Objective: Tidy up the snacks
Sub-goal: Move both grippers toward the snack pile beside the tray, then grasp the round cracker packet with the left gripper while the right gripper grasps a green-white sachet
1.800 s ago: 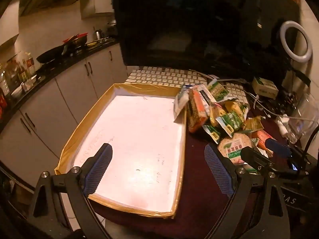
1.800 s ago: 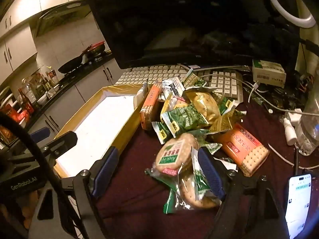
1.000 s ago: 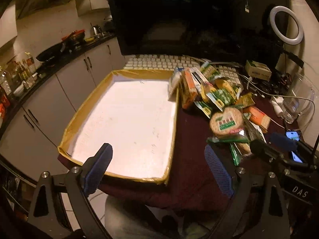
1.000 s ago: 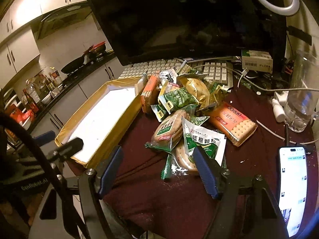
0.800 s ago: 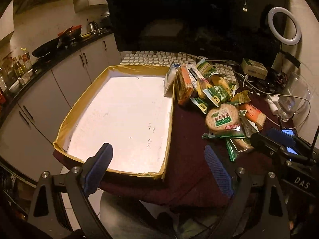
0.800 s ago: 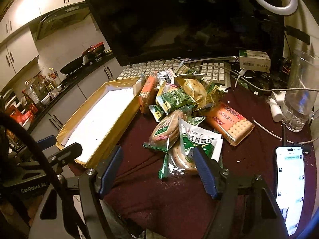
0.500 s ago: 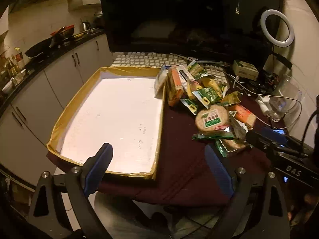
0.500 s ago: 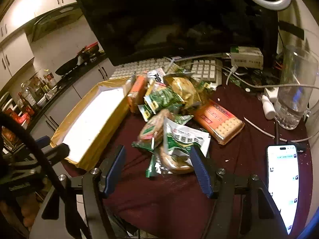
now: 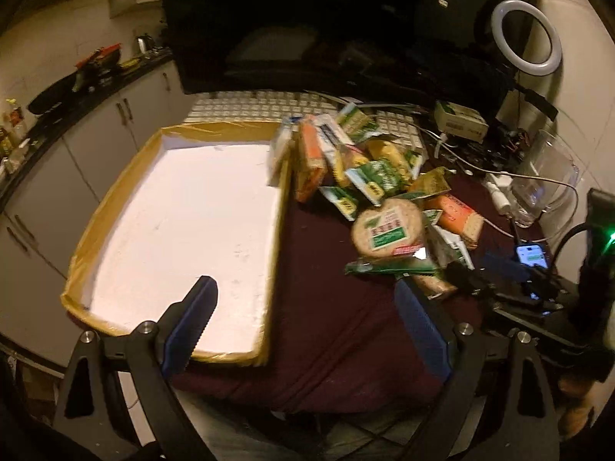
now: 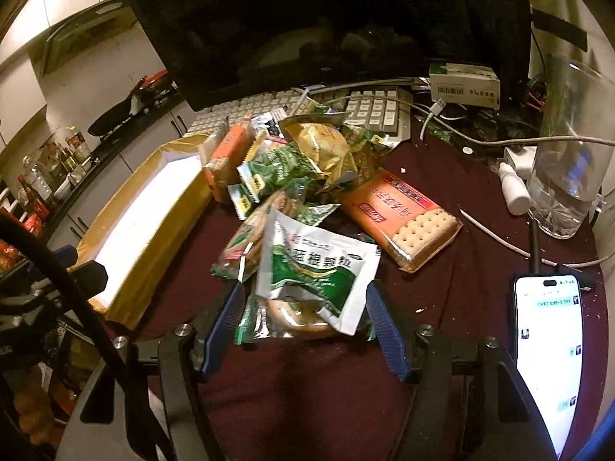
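A pile of snack packets (image 9: pixel 369 176) lies on the maroon tablecloth, right of a shallow gold-rimmed tray (image 9: pixel 180 230) with a bare white floor. A round cracker pack (image 9: pixel 388 230) sits at the pile's near edge. In the right wrist view a white-and-green sachet (image 10: pixel 311 269) lies on a round biscuit pack (image 10: pixel 296 320), with an orange cracker pack (image 10: pixel 399 215) behind. My right gripper (image 10: pixel 305 317) is open, its fingers on either side of the sachet and biscuit pack. My left gripper (image 9: pixel 307 315) is open and empty, above the tray's near right corner.
A dark monitor (image 9: pixel 307 27) and white keyboard (image 9: pixel 261 103) stand behind the pile. A glass jug (image 10: pixel 569 153), a small white bottle (image 10: pixel 513 188), cables and a lit phone (image 10: pixel 549 345) lie at the right. A ring light (image 9: pixel 526 38) stands far right. Kitchen counter runs left.
The right gripper has moved forward and down so its open fingers now flank the white-green sachet and biscuit pack. The left gripper has pulled back and drifted right; the tray looks farther.
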A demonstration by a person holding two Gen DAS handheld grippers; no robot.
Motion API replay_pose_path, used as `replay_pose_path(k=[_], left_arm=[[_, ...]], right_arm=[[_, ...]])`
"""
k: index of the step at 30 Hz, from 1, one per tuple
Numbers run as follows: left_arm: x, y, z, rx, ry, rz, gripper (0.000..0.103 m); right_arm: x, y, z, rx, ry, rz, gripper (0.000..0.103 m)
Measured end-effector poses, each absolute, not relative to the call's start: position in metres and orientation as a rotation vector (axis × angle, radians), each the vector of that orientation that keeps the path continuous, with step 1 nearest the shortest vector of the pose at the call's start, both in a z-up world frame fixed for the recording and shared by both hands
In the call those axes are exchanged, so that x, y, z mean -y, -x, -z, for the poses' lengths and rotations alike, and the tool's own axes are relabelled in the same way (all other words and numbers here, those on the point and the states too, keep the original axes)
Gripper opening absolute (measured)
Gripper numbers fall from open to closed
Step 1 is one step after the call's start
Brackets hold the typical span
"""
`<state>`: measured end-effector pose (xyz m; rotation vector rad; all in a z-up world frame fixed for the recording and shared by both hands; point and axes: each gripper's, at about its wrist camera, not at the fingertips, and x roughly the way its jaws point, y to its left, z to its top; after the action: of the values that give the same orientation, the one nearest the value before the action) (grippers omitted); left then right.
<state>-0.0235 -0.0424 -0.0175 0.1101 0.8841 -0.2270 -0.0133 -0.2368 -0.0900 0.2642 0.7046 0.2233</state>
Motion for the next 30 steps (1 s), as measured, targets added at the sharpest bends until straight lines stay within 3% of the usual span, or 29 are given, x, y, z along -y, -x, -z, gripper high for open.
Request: replay_pose_path(k=[4, 7, 9, 11, 22, 24, 25, 30], left_arm=[[0.057, 0.004, 0.023, -0.926, -0.073, 0.316, 0.094], [0.073, -0.012, 0.027, -0.939, -0.063, 0.379, 0.094], [0.084, -0.028, 0.034, -0.964, -0.059, 0.406, 0.093], [0.090, -0.041, 0.042, -1.017, -0.045, 0.422, 0.093], [0.105, -0.078, 0.080, -1.166, 0.045, 0.487, 0.092], [0.104, -0.079, 0.081, -1.168, 0.059, 0.495, 0.085], [0.103, -0.080, 0.082, -1.181, 0.073, 0.509, 0.073], [0.087, -0.077, 0.078, -1.199, 0.156, 0.528, 0.069]], right_arm=[[0.237, 0.004, 0.099, -0.728, -0.258, -0.228, 0.063], [0.236, 0.000, 0.103, -0.735, -0.244, -0.217, 0.049], [0.238, 0.001, 0.102, -0.723, -0.252, -0.234, 0.033], [0.239, 0.002, 0.101, -0.721, -0.262, -0.243, 0.029], [0.257, -0.002, 0.081, -0.647, -0.337, -0.262, 0.024], [0.257, -0.004, 0.077, -0.644, -0.325, -0.260, 0.024], [0.257, -0.005, 0.075, -0.644, -0.317, -0.258, 0.024], [0.255, -0.011, 0.069, -0.649, -0.289, -0.253, 0.024]])
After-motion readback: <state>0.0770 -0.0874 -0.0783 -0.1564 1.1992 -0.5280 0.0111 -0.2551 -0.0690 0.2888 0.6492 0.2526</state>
